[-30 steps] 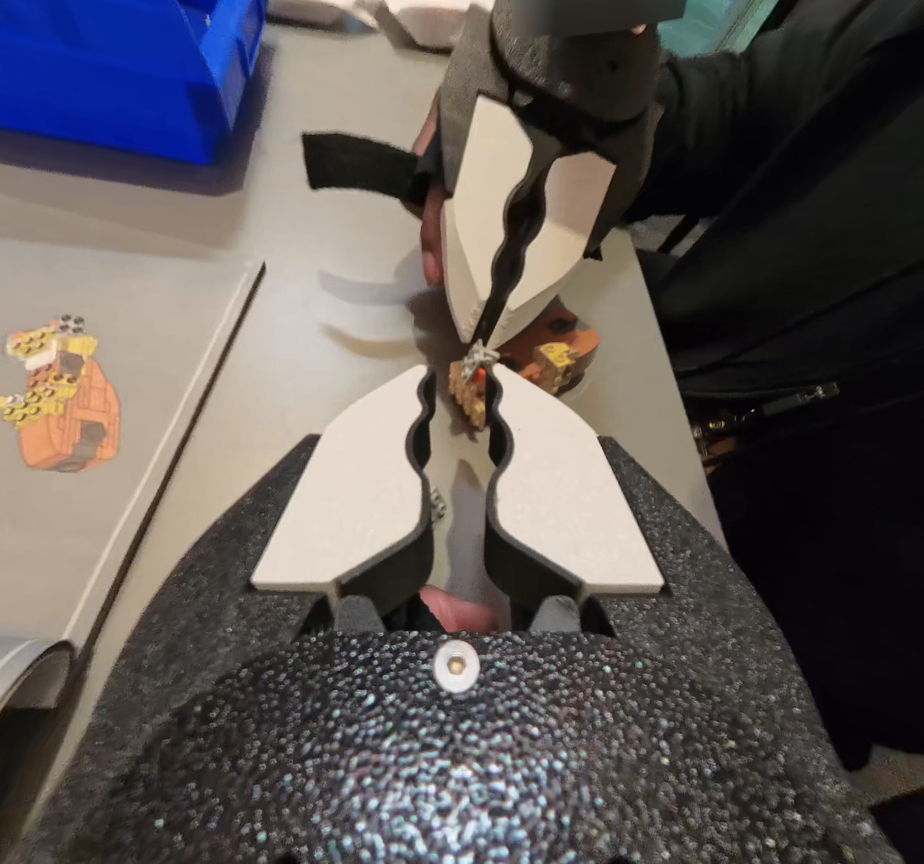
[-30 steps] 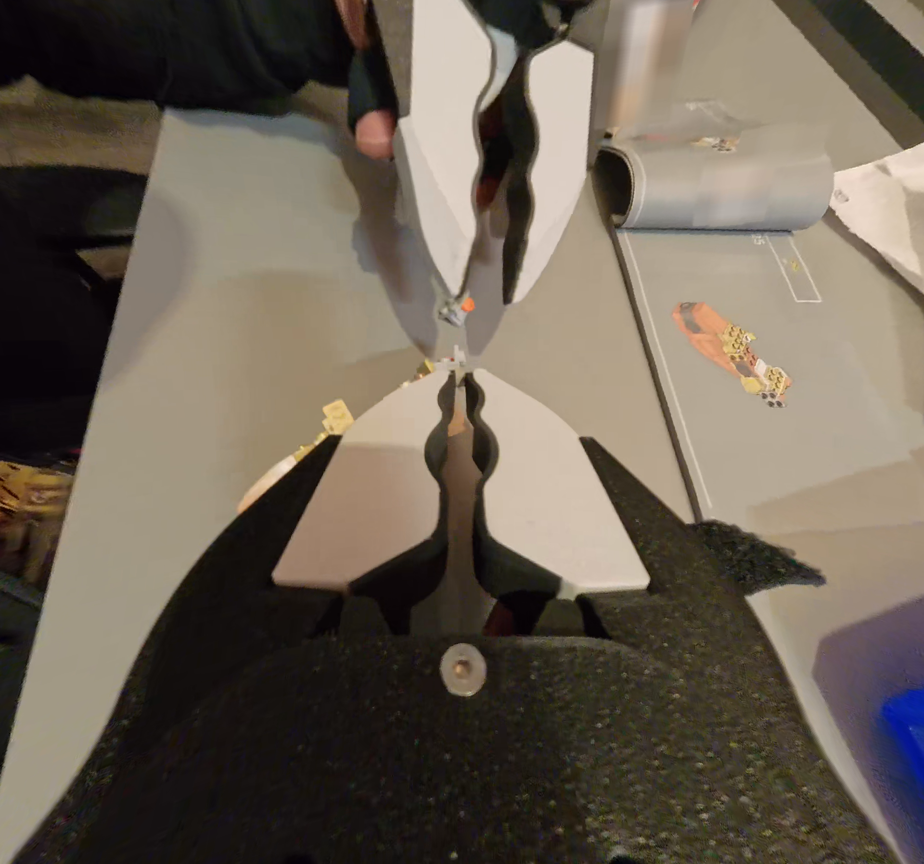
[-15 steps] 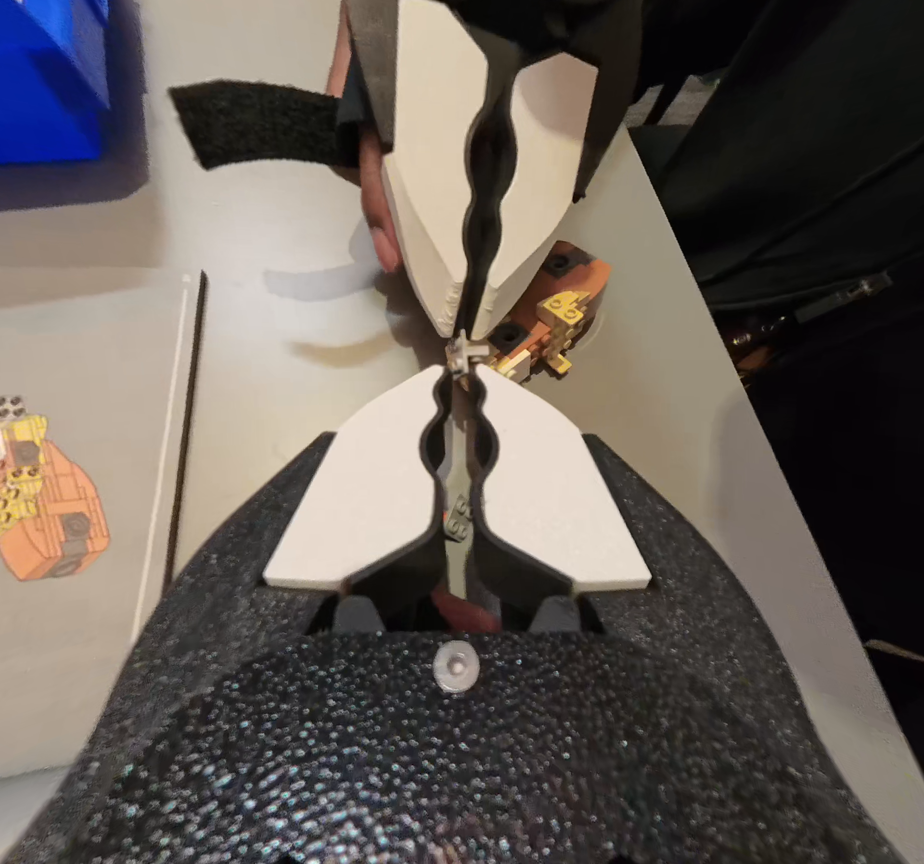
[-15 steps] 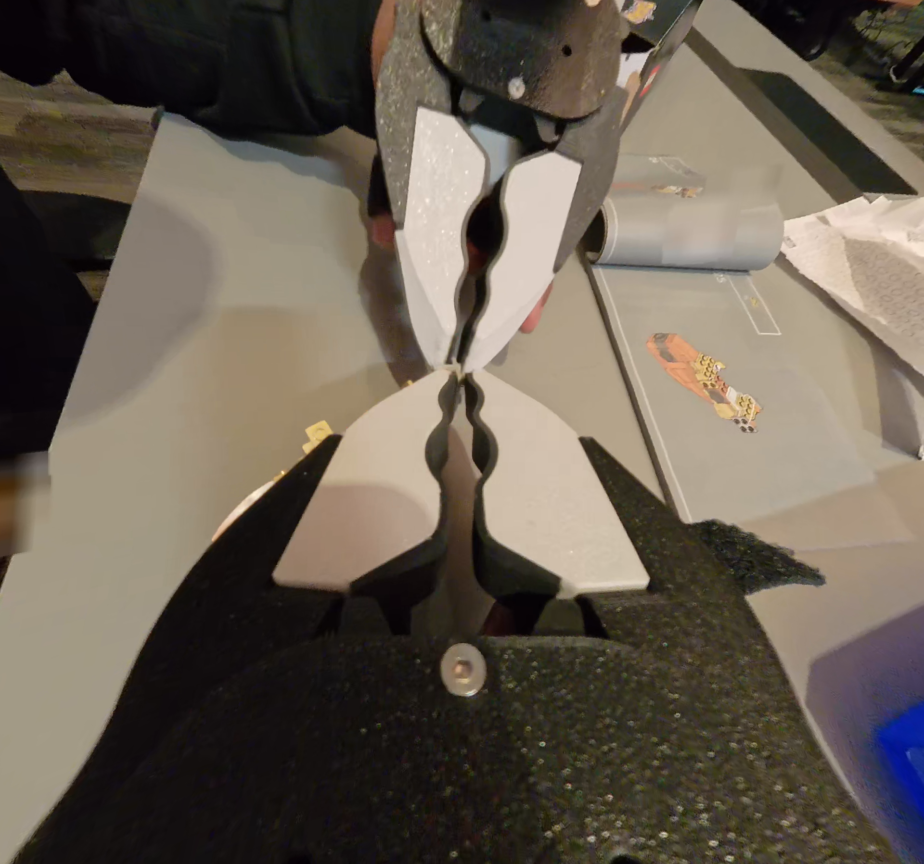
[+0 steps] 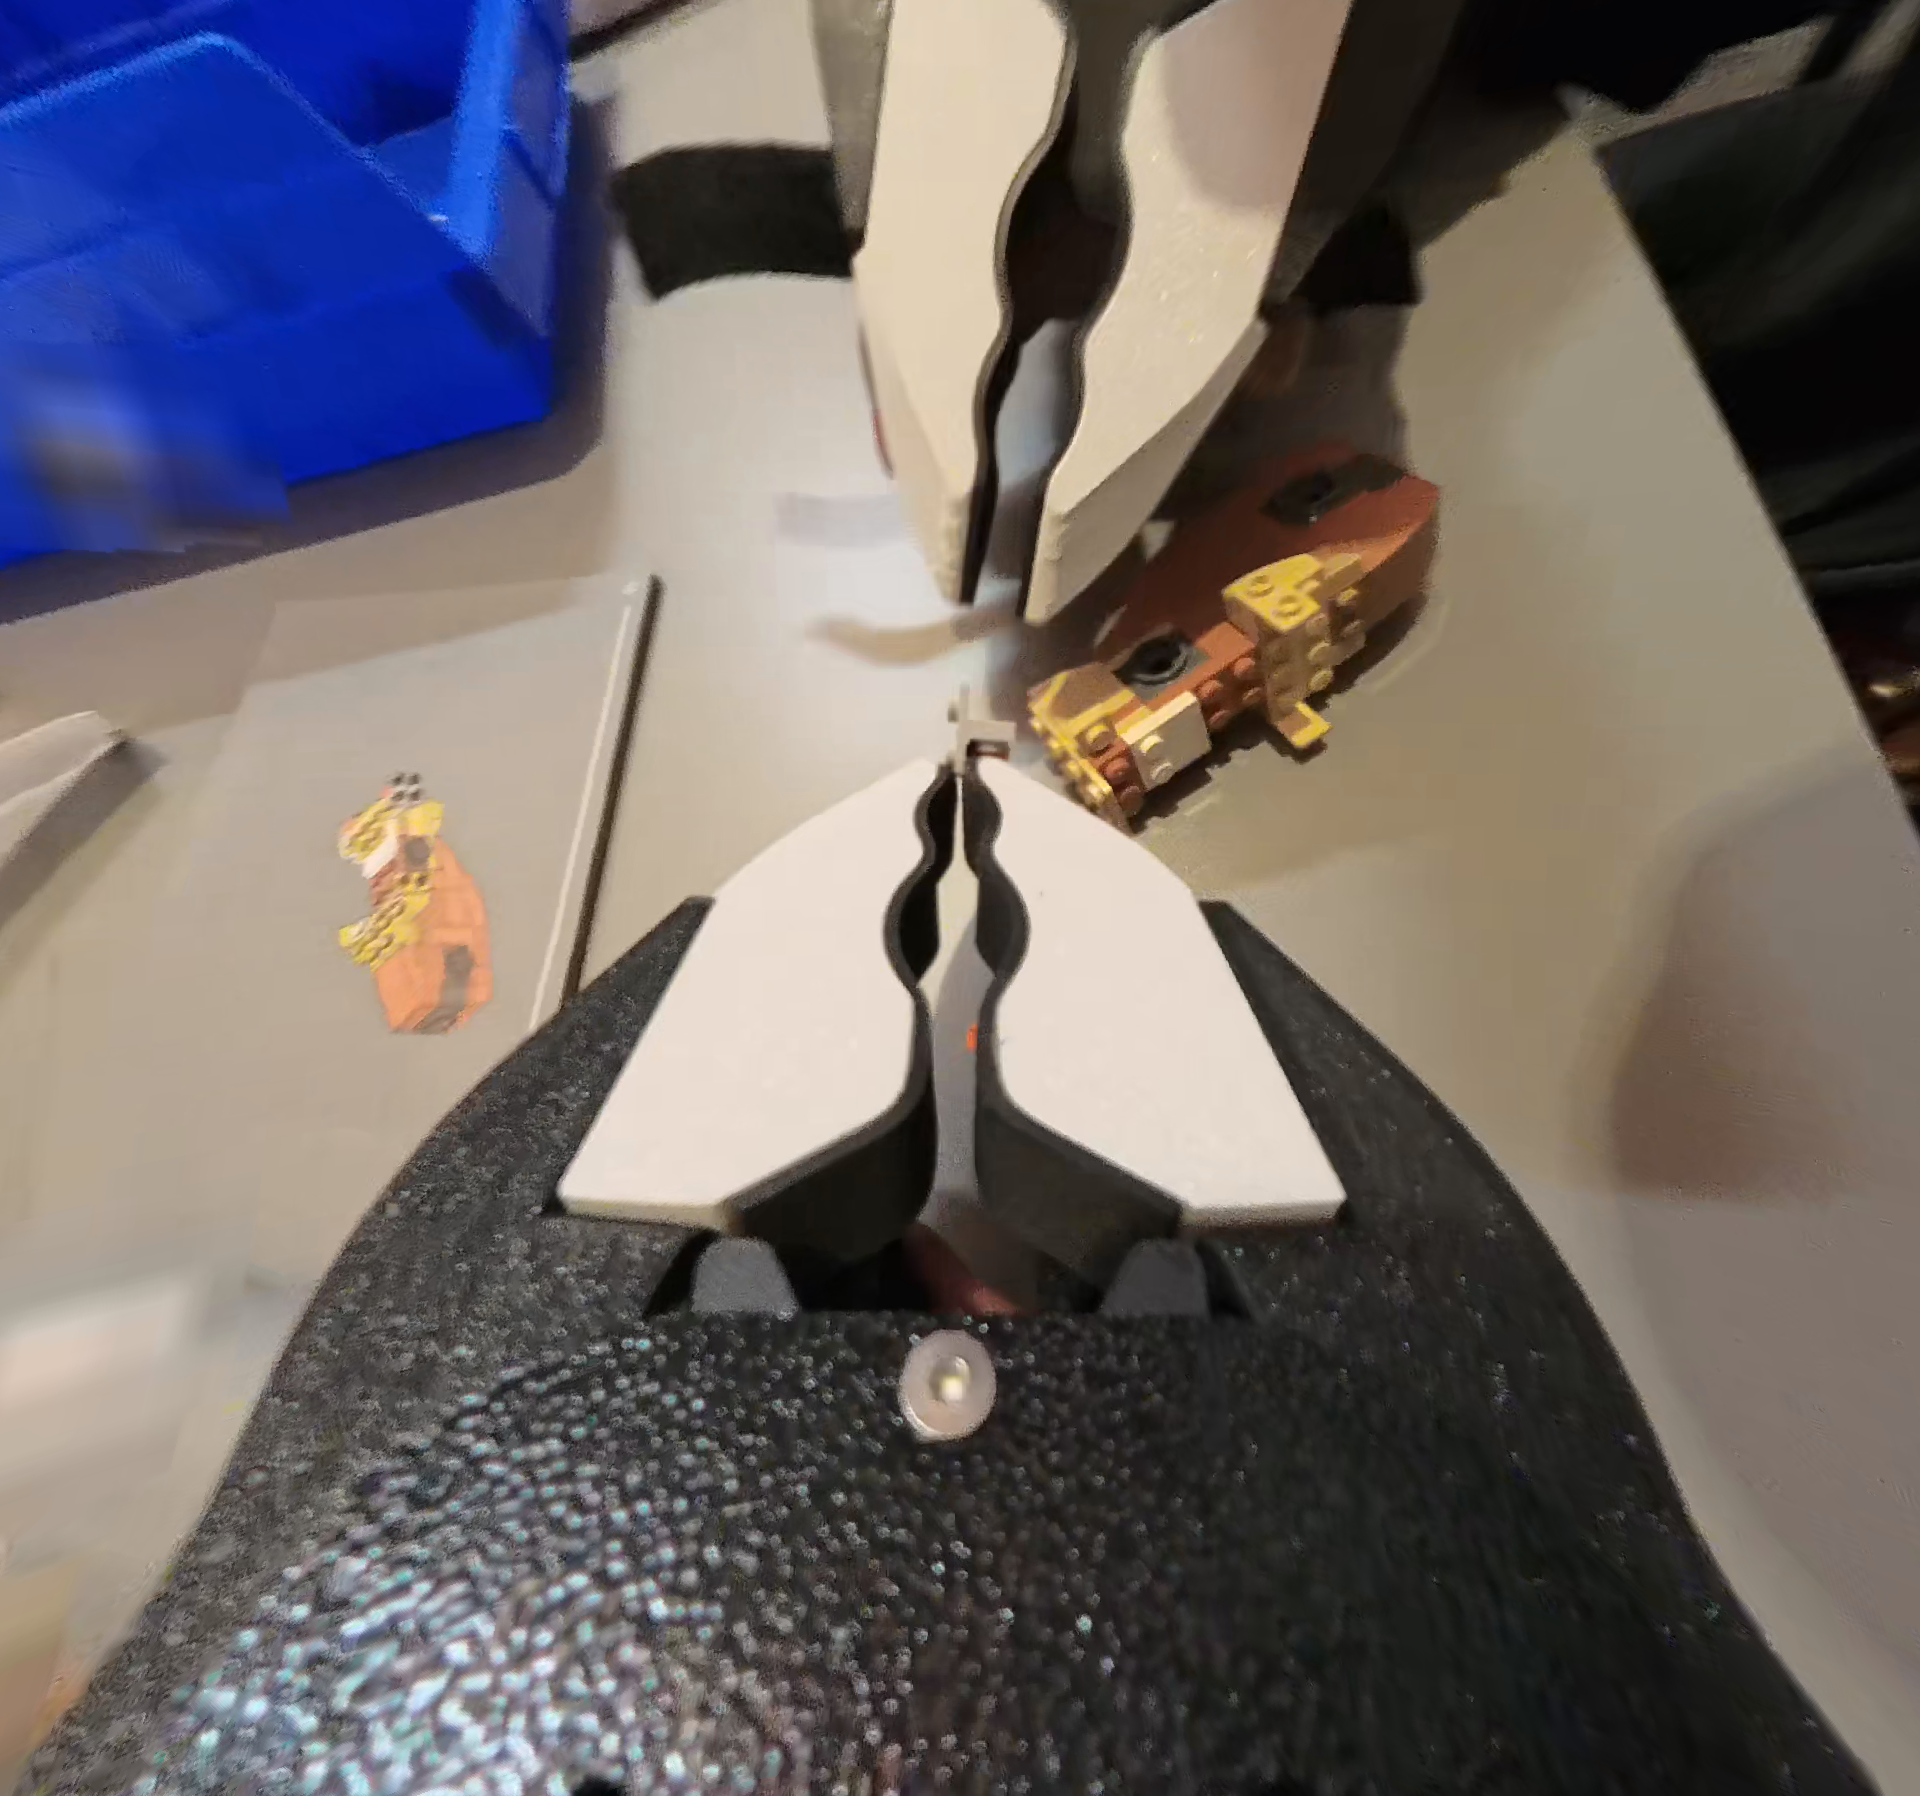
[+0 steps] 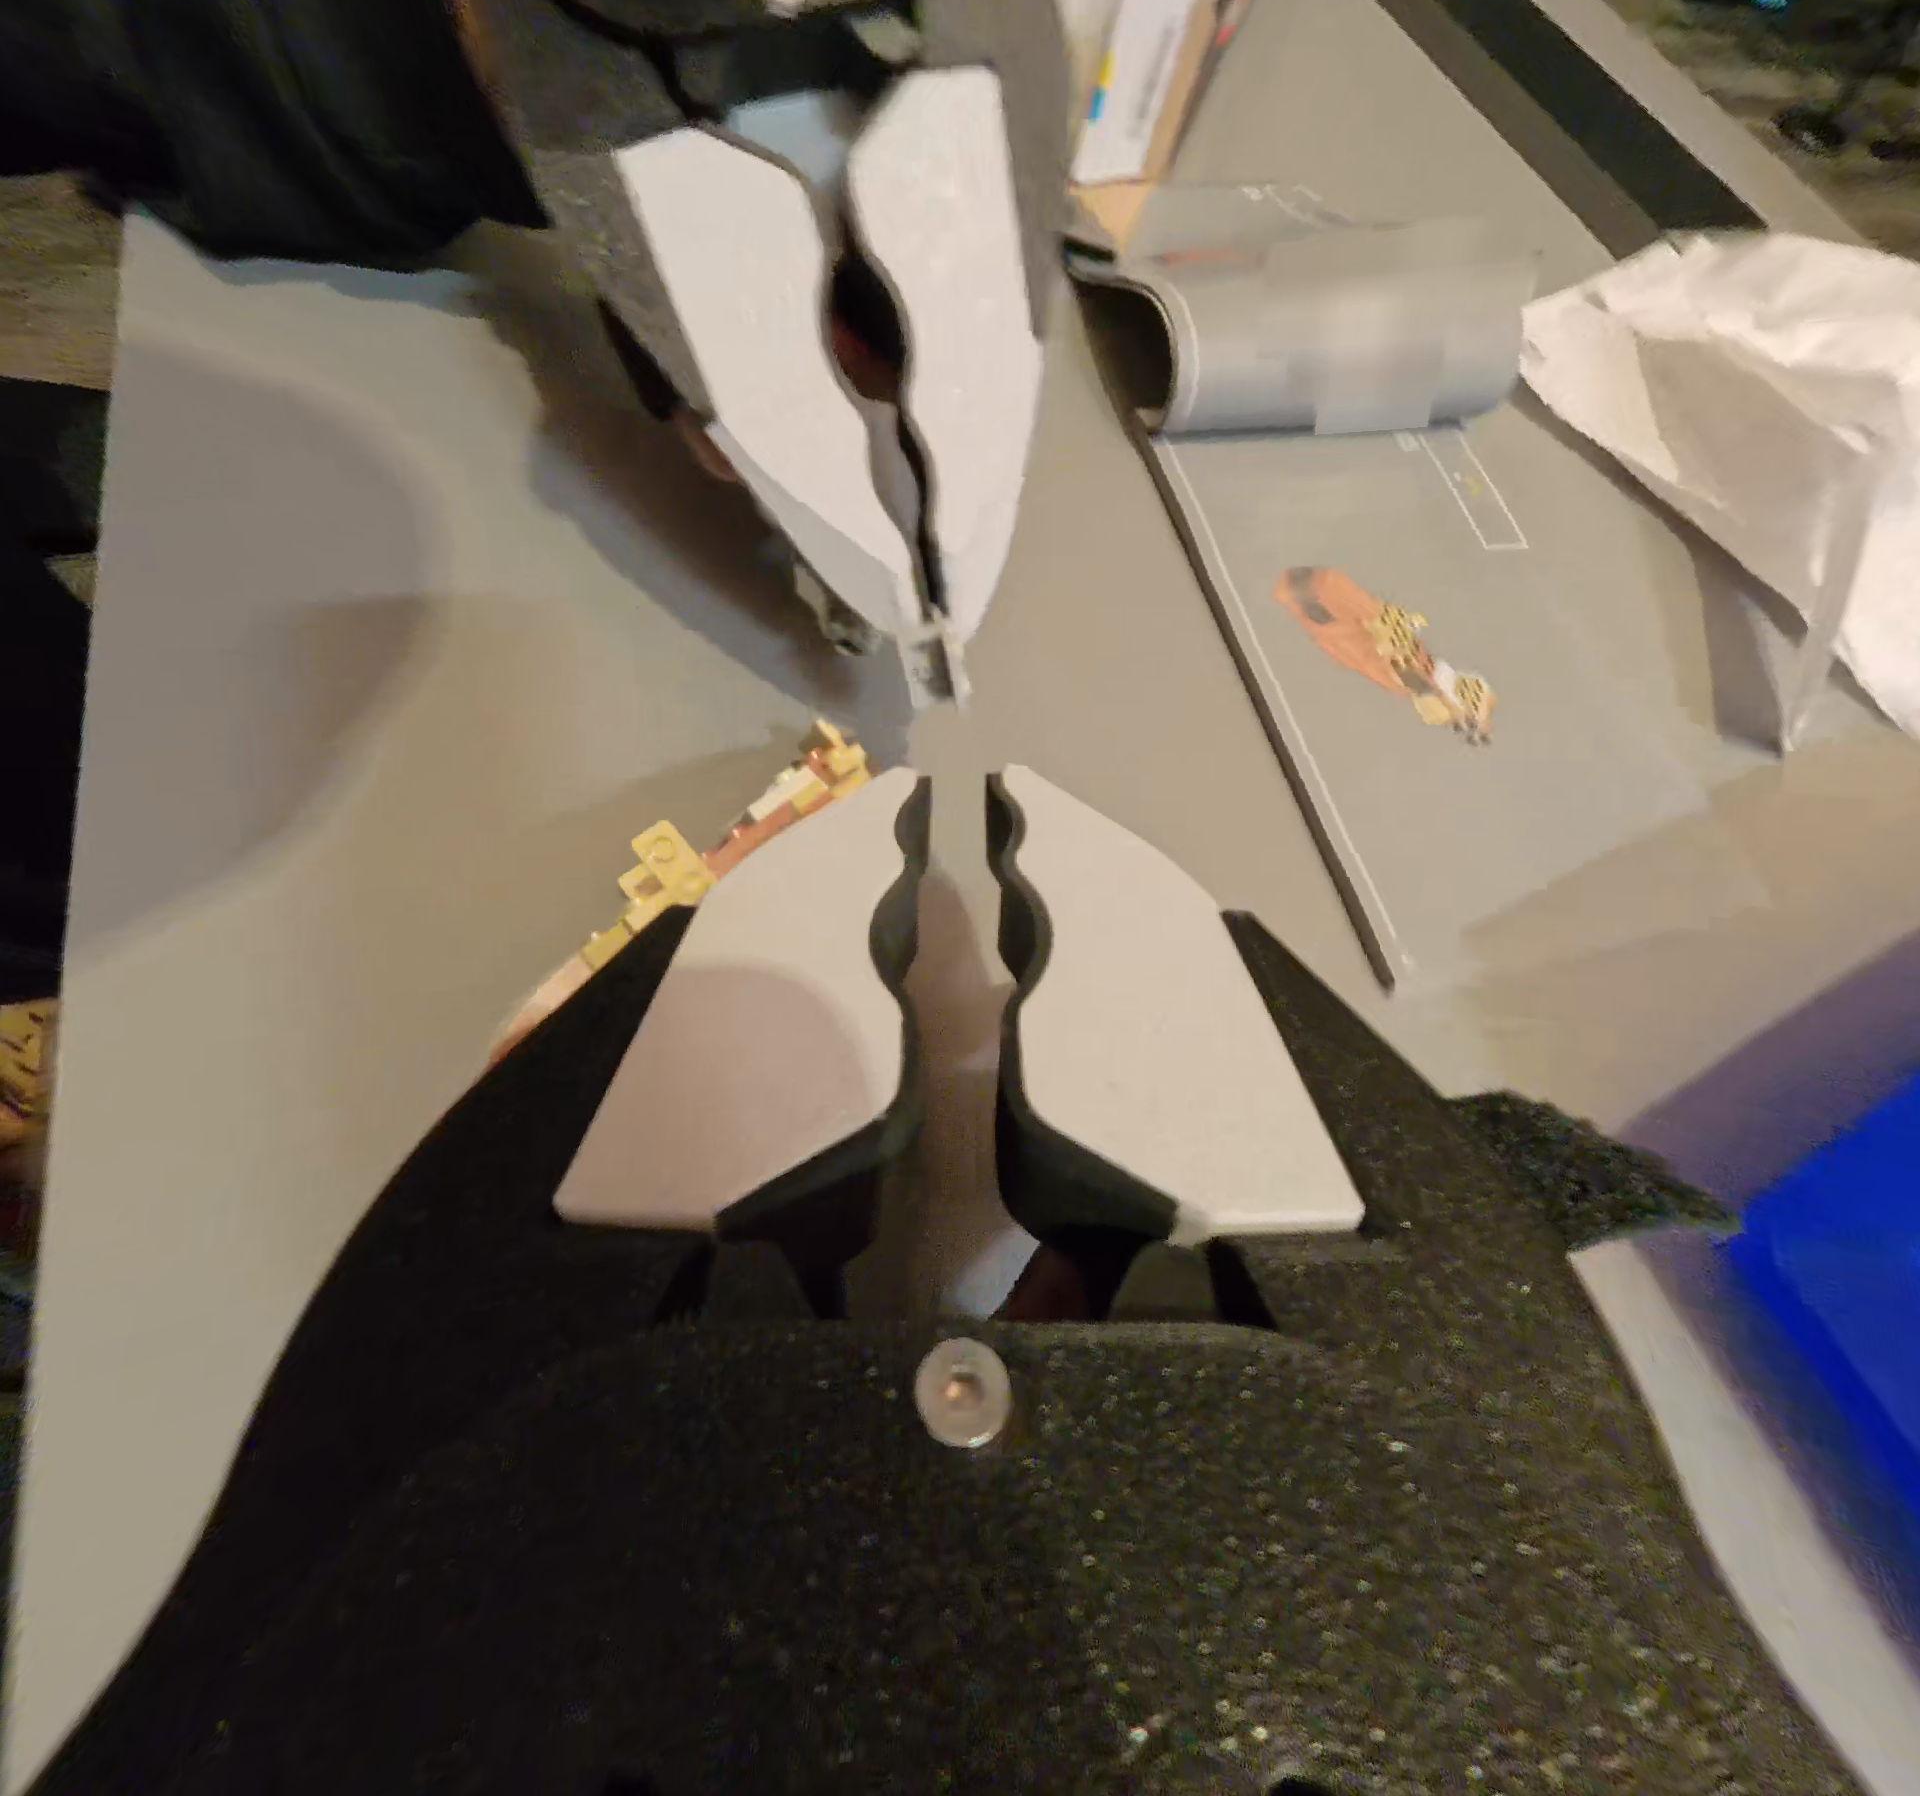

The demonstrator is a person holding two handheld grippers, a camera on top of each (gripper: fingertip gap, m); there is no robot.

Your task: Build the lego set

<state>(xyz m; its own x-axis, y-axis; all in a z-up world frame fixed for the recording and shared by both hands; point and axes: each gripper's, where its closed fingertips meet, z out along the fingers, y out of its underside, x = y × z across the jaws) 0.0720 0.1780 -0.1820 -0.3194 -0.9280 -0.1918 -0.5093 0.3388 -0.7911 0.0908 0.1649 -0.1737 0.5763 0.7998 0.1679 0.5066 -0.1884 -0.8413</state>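
A small grey piece (image 5: 977,738) is pinched at the very tips of the left hand-held gripper (image 5: 964,778), jaws drawn nearly together around it. Opposite, the right hand-held gripper (image 6: 954,778) is seen with a narrow gap between its fingertips and nothing held; it hangs just beyond the grey piece (image 6: 935,660), tips apart from it.

The partly built model (image 5: 1231,645), brown hull with yellow and tan bricks, is lying on the tabletop (image 5: 1558,915) just ahead and to the right of the left hand-held gripper. From the right wrist view only its yellow end (image 6: 665,858) is shown, tucked beside the left finger. The build is judged roughly midway: a hull is assembled, yet the grey piece is not yet fitted to it, and how many pieces are left cannot be told.

Ahead and to the left of the left hand-held gripper, the open instruction booklet (image 5: 416,905) is spread flat, and a blue bin (image 5: 270,219) sits farther off. Crumpled white paper (image 6: 1714,416) is seen far right of the right hand-held gripper. The path to the model is crowded mainly by the opposing hand-held gripper.
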